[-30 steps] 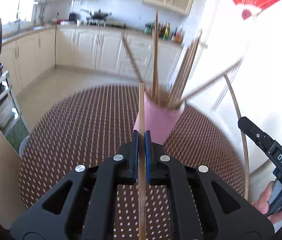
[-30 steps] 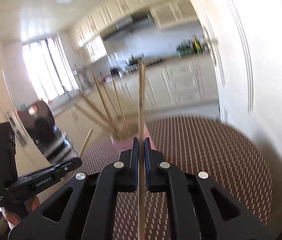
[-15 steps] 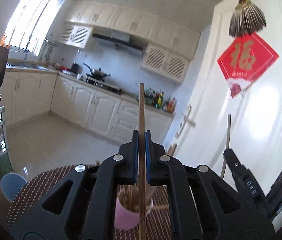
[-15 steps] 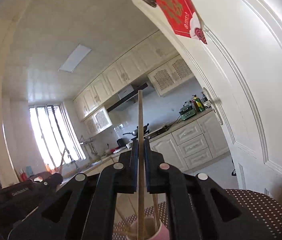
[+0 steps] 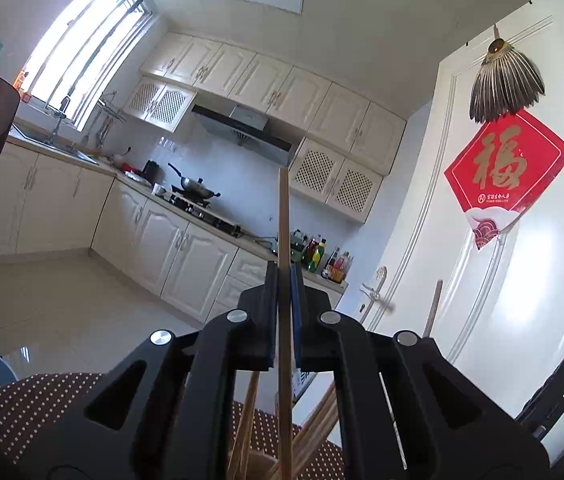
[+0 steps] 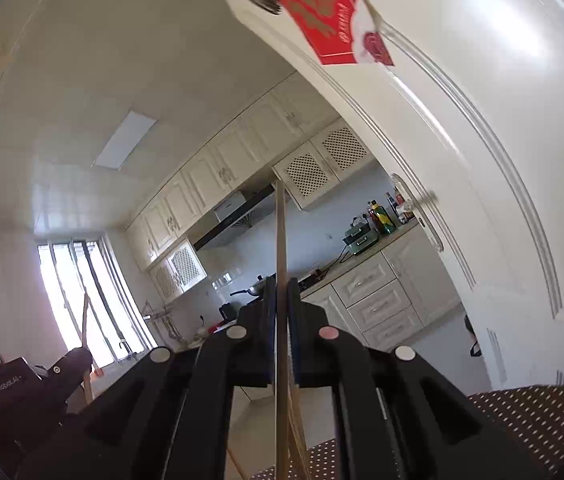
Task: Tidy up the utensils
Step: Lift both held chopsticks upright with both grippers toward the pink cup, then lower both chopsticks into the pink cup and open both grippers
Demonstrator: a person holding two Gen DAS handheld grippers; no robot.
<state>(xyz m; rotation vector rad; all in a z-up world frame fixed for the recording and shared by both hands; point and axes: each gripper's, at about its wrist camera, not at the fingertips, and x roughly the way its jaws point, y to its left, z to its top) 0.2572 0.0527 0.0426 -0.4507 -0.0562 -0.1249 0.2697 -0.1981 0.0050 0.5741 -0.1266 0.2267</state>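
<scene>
Between the blue-padded black fingers of the left gripper point(image 5: 283, 312), a slender light-wood chopstick point(image 5: 283, 240) is pinched, standing upright and reaching well above the fingertips, with its lower length running down past the body of the tool. Directly beneath it, at the bottom edge of the left wrist view, a bundle of further wooden chopsticks point(image 5: 313, 432) fans out of a container whose rim is barely seen; its colour cannot be judged from this angle. The right gripper point(image 6: 282, 316) is likewise pressed together on a second thin wooden chopstick point(image 6: 280, 248), also upright between its pads, with more sticks partly visible below it. Each tool appears at the edge of the other's view: the right one at the lower right of the left view, with its stick rising beside the door, and the left one at the lower left of the right view. Below both lies a brown table covering with white dots point(image 5: 34, 404). Behind stand a white panelled door point(image 5: 501, 280) bearing a red diamond-shaped paper decoration point(image 5: 507, 168) and a feather fan, cream kitchen cabinets point(image 5: 186, 252), a dark range hood, and a wok on the hob point(image 5: 194, 186).
</scene>
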